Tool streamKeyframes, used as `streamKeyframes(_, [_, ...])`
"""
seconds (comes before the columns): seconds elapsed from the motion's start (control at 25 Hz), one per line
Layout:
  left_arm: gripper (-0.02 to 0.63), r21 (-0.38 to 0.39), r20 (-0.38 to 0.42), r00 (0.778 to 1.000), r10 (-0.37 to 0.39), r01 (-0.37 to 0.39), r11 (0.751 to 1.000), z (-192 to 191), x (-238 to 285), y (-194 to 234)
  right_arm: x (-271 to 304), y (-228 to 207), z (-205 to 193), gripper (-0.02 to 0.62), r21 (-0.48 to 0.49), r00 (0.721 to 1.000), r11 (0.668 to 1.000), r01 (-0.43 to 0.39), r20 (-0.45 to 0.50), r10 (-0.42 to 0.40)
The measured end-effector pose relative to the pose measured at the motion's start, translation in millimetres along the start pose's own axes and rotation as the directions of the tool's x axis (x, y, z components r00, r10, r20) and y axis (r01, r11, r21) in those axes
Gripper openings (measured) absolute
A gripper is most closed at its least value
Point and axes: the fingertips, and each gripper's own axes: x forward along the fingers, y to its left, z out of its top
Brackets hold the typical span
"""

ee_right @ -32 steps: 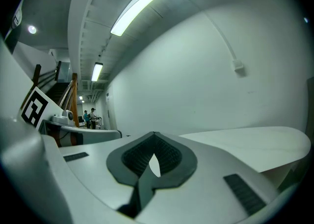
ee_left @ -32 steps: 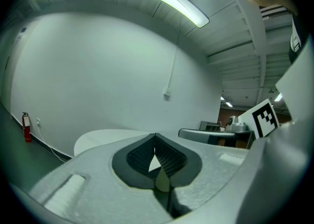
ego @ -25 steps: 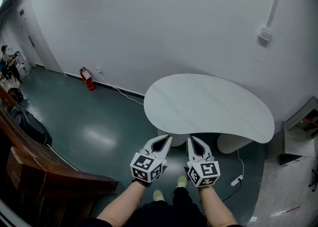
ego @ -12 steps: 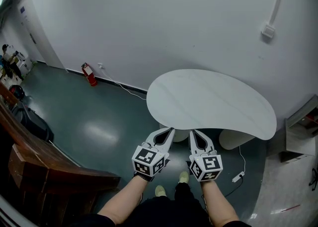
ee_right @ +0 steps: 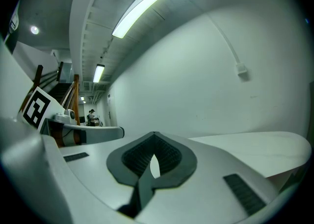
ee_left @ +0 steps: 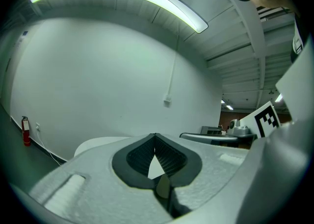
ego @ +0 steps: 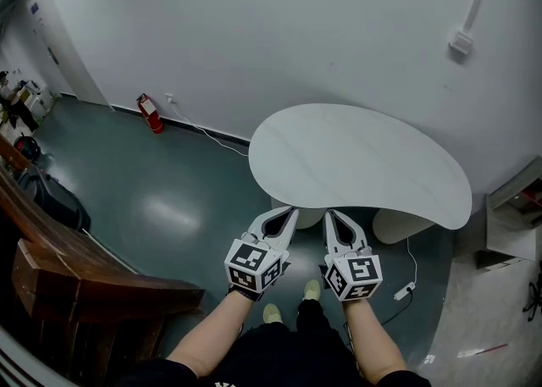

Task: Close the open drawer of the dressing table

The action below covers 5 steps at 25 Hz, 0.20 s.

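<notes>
**Head view: two grippers before one dressing table**

One white kidney-shaped dressing table (ego: pixel 364 161) stands against the white wall (ego: pixel 254 30) on a dark green floor (ego: pixel 161 195); its top hides the drawer. The left gripper (ego: pixel 292 212) and right gripper (ego: pixel 329 215) hover side by side near its front edge, jaws pressed together, pinching nothing. One red fire extinguisher (ego: pixel 150 113) stands by the wall.
</notes>
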Motion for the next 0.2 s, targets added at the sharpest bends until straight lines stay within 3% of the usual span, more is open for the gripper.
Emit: streamKeyframes(0.2, [0.009,-0.002,0.002,1.0,-0.001,0.001,1.0,-3.9,1.1,0.1,-0.3,-2.2,-4.8,0.014,0.004,1.0,1.0,0.005,0.001,-0.005])
